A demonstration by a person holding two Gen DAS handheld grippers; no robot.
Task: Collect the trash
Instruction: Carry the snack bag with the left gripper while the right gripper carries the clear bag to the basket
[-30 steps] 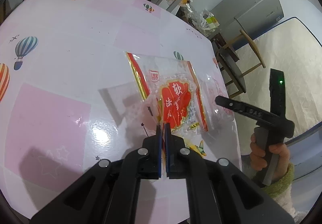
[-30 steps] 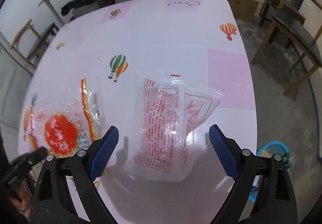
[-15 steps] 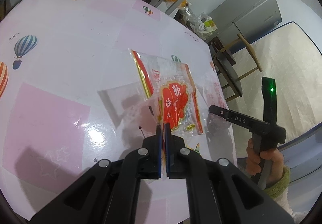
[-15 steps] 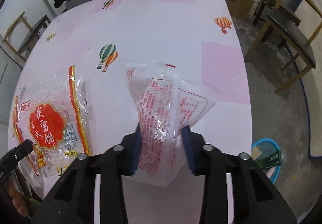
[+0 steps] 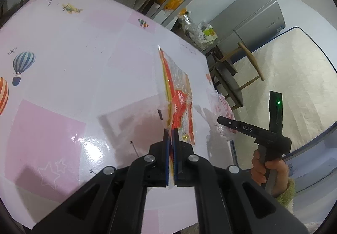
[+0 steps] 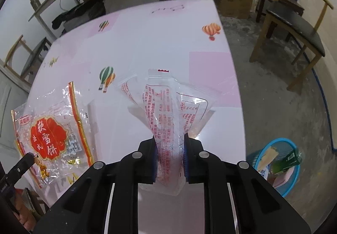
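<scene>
My left gripper (image 5: 171, 143) is shut on the bottom edge of a red and gold snack wrapper (image 5: 179, 99), which stands edge-on above the pink table (image 5: 63, 61). The same red wrapper (image 6: 52, 128) hangs at the left of the right wrist view. My right gripper (image 6: 170, 149) is closing on a clear wrapper with red print (image 6: 168, 107); its blue pads squeeze the crumpled film, lifted off the table (image 6: 147, 34). The right gripper (image 5: 223, 121) and the clear wrapper (image 5: 223, 112) also show at the right of the left wrist view.
A blue bin (image 6: 278, 160) holding trash stands on the floor right of the table. A wooden chair (image 6: 294, 23) is behind it. A hand (image 5: 271, 173) in a green sleeve holds the right gripper. Shelves and clutter lie beyond the table's far edge.
The right jaws closed from wide open onto the clear wrapper and lifted it. The left gripper raised and tilted the red wrapper so it now stands edge-on.
</scene>
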